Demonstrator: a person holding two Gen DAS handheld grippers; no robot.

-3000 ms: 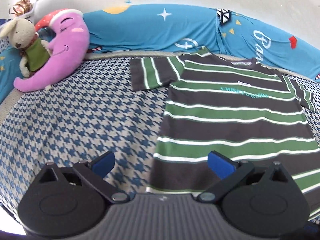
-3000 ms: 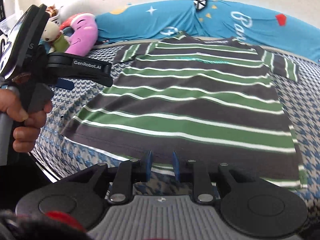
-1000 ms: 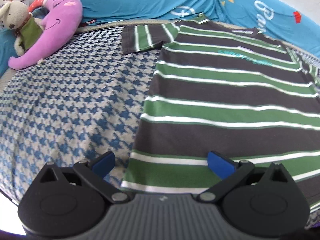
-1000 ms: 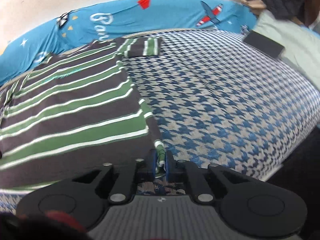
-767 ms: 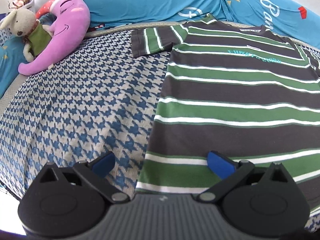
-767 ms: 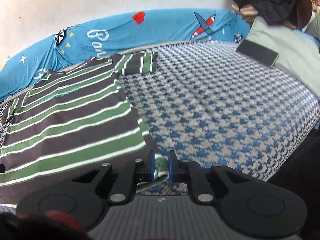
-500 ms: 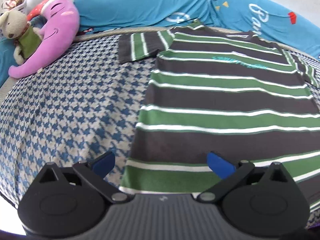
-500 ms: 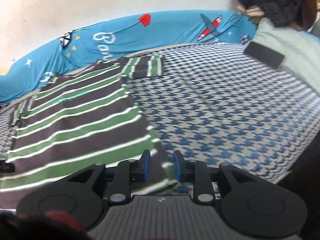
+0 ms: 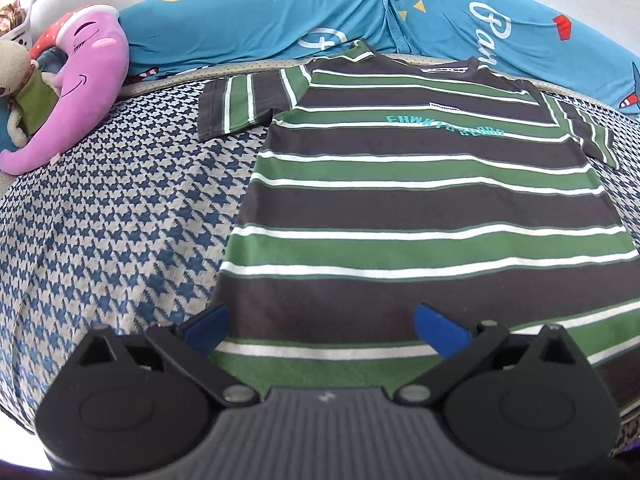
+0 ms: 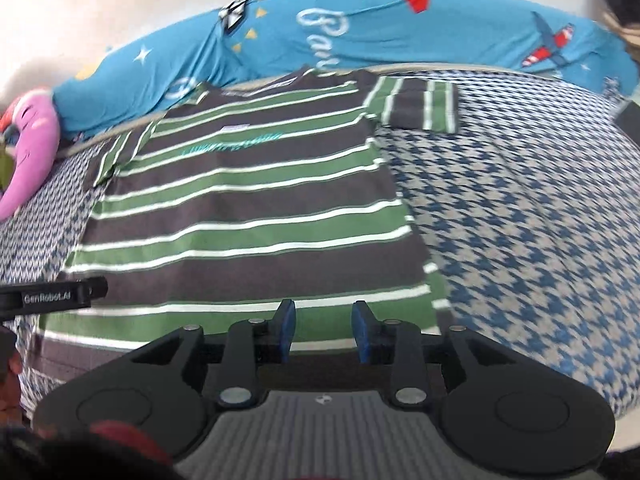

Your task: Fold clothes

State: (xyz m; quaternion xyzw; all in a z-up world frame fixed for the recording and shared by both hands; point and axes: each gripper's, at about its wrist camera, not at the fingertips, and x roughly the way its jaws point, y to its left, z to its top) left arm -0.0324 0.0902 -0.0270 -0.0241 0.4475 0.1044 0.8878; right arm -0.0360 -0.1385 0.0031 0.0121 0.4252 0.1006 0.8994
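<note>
Left wrist view: the left gripper (image 9: 320, 322) is hovering wide open over the striped T-shirt (image 9: 420, 208), lying flat on the bed (image 9: 100, 220), collar pointing away, hem nearest.

Right wrist view: the right gripper (image 10: 323, 330) is hanging over the hem's right part, nearer that corner; its jaws have just been opening, nothing pinched between them.

"GenRobot.AI" stands on the left hand-held gripper (image 10: 52, 294).

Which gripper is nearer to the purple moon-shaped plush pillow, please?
Left. The left gripper hovers over the shirt's pillow-side hem corner; the right gripper is over the opposite corner.
</note>
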